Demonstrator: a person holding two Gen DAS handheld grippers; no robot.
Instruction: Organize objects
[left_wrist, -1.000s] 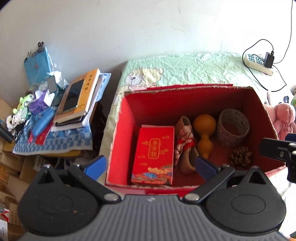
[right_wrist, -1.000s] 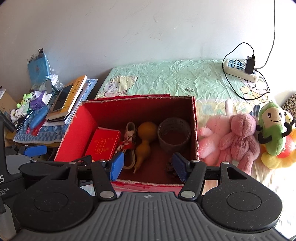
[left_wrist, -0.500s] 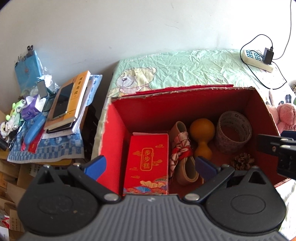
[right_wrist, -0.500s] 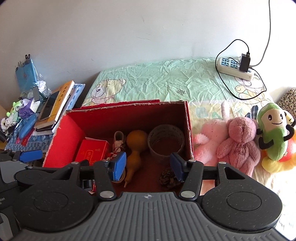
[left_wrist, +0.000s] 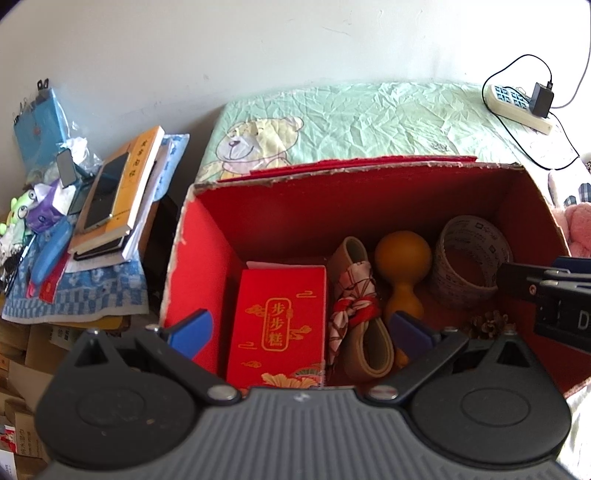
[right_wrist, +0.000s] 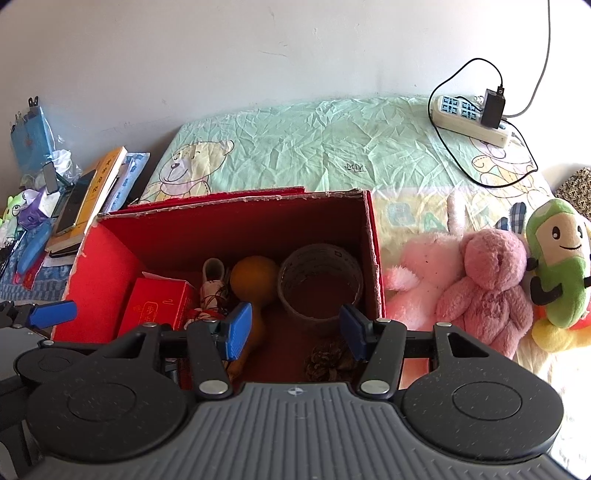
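Several things already lie inside the red box (right_wrist: 110, 266) on the bed (right_wrist: 332, 147), the pink plush toys (right_wrist: 480, 280) remain outside beside it, and both the left tool (left_wrist: 299, 330) and the right tool (right_wrist: 295, 328) stand released and empty.

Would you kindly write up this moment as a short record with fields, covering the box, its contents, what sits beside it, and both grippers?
container: open red cardboard box on the bed sheet
contents, left to right: red gift packet, sandal with patterned cloth, orange gourd, woven ring basket, pine cone in front of the basket
beside the box: pink plush toys, green plush toy
left gripper: open, empty, over the packet
right gripper: open, empty, over the box's right half
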